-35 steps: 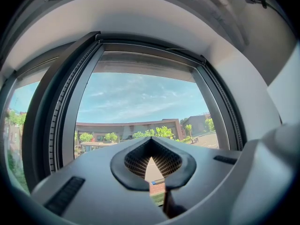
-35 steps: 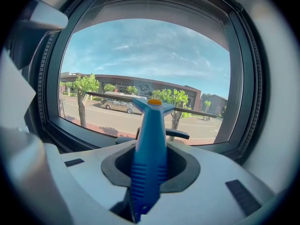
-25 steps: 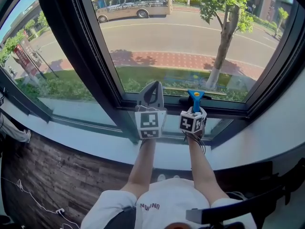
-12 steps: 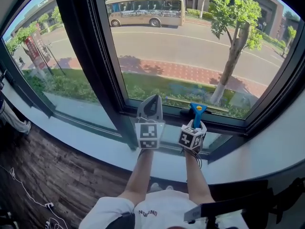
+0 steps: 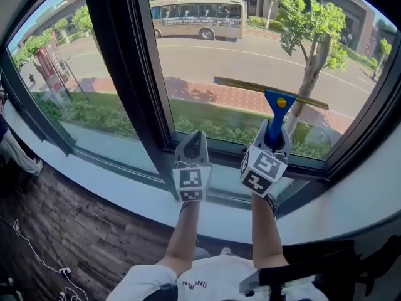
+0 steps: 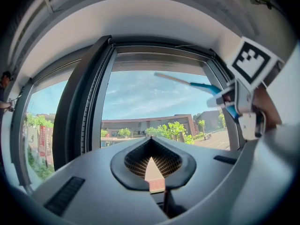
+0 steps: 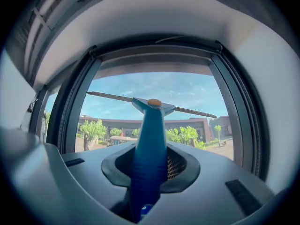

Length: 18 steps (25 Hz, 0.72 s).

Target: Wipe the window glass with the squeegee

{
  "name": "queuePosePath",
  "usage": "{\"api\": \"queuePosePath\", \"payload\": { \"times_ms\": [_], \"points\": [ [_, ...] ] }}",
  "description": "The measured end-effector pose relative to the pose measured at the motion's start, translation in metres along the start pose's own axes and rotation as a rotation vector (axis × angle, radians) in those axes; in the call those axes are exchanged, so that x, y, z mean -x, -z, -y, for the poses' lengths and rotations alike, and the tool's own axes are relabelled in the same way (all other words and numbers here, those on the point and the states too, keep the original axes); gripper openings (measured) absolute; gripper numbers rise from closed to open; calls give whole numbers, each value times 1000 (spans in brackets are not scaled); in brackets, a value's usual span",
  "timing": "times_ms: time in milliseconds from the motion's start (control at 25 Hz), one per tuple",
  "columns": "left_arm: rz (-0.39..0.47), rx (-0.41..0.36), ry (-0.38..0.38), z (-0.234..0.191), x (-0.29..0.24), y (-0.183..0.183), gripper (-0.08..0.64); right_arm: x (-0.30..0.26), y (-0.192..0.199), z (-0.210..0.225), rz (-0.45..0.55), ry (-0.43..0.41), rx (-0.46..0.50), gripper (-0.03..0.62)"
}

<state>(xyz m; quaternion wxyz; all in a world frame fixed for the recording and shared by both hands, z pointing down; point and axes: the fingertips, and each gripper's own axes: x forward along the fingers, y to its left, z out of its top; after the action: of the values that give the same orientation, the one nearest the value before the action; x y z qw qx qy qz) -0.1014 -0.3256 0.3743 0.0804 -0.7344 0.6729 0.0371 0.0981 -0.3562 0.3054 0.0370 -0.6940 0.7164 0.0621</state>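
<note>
A squeegee point(image 5: 276, 105) with a blue handle and a long thin blade stands up in front of the window glass point(image 5: 250, 49). My right gripper point(image 5: 274, 137) is shut on the squeegee's blue handle point(image 7: 150, 149), the blade point(image 7: 112, 96) level across the pane. My left gripper point(image 5: 193, 144) is shut with nothing in it, its tip point(image 6: 151, 144) pointing at the same pane beside the dark mullion. The squeegee point(image 6: 192, 84) shows at upper right in the left gripper view.
A thick dark window mullion point(image 5: 122, 68) splits the left pane from the right one. A pale sill point(image 5: 113, 190) runs under the frame. Dark wood floor point(image 5: 69, 243) lies at lower left. A bus point(image 5: 194, 19), road and tree point(image 5: 313, 42) are outside.
The right gripper has lifted the squeegee from the bottom frame up onto the glass. The head view shifted slightly. The left gripper has stayed near the sill.
</note>
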Motion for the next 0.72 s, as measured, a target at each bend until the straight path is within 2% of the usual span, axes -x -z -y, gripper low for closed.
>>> {"api": "queuePosePath", "payload": {
  "times_ms": [160, 360, 520, 720],
  "points": [
    [-4, -32, 47, -23, 0, -4, 3, -19, -95, -40, 144, -52, 2, 104],
    [26, -63, 138, -46, 3, -19, 3, -47, -182, -96, 206, -48, -10, 104],
    [37, -74, 190, -62, -2, -20, 3, -70, -221, -129, 231, -25, 25, 104],
    [55, -68, 230, -72, -8, -23, 3, -93, -248, -139, 231, 73, 88, 104]
  ]
}}
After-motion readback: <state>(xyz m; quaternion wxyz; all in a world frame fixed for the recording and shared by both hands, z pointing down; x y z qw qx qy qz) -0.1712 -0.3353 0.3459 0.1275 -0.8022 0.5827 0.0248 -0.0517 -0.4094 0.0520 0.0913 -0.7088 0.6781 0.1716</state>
